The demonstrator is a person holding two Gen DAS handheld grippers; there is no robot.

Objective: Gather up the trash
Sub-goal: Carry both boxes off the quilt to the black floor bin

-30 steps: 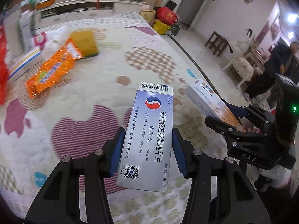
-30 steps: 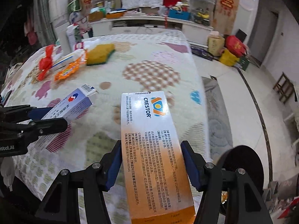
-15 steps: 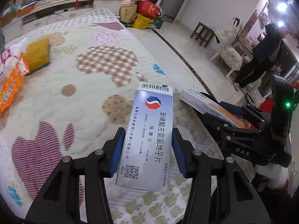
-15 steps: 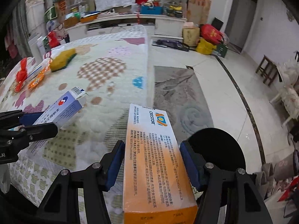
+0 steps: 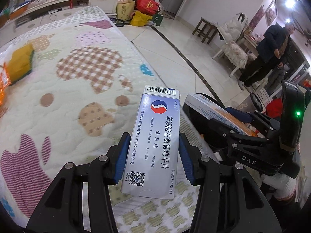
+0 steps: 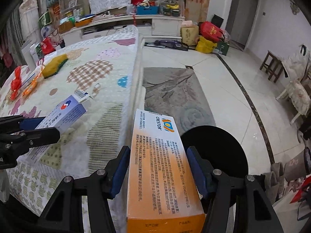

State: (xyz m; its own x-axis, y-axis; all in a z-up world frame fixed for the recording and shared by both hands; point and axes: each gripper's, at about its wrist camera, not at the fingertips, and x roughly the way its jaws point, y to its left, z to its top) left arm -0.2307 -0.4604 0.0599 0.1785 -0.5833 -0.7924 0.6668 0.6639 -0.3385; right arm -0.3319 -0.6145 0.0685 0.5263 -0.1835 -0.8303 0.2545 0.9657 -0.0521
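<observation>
My left gripper [image 5: 153, 155] is shut on a blue and white medicine box [image 5: 155, 141] with a barcode end, held above the right edge of the quilted bed [image 5: 64, 101]. My right gripper [image 6: 158, 167] is shut on a white and orange medicine box [image 6: 161, 165], held past the bed's edge with a round black bin [image 6: 215, 155] on the floor just behind it. Each view shows the other gripper at its side: the right gripper [image 5: 229, 124] with its box, the left gripper [image 6: 38, 128] with the blue box [image 6: 66, 112].
On the far side of the bed lie a yellow and green sponge [image 6: 55, 65], an orange wrapper [image 6: 31, 87] and a red wrapper [image 6: 16, 82]. A grey rug [image 6: 175, 95] covers the floor beside the bed. A person [image 5: 270, 50] stands by chairs at the right.
Both grippers have carried their boxes sideways off the middle of the bed toward its right edge. The black bin has come into the right wrist view.
</observation>
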